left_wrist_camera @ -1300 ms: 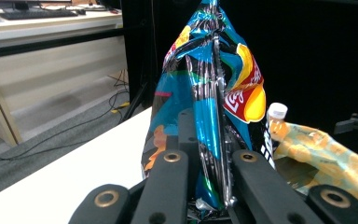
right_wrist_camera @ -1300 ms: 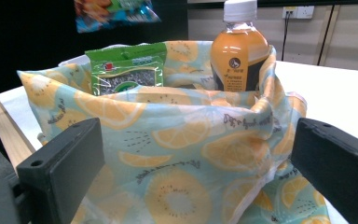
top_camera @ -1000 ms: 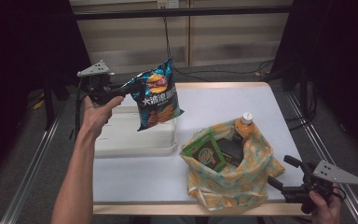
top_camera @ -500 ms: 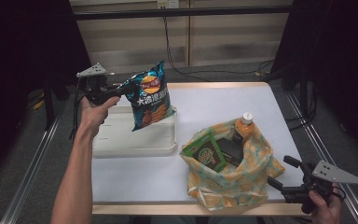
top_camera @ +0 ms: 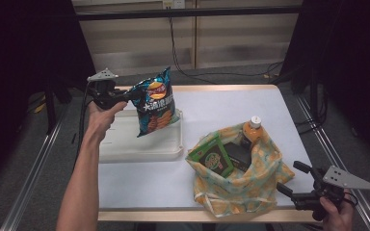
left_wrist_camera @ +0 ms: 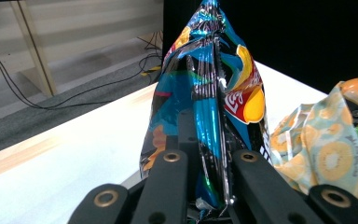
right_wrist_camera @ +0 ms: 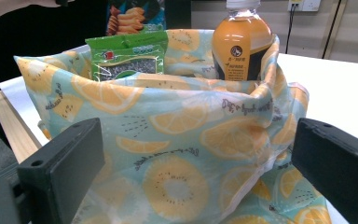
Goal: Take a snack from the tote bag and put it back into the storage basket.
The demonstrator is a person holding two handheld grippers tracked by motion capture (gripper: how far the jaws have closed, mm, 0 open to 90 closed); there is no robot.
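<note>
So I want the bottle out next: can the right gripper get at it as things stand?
Probably yes. The right gripper is open and free beside the bag, and the bottle stands upright with its neck clear above the rim.

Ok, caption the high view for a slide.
Left gripper holds a chip bag above the white tray.

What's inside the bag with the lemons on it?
The lemon bag holds an orange drink bottle, a green packet and something dark. Anything underneath them is covered.
</note>
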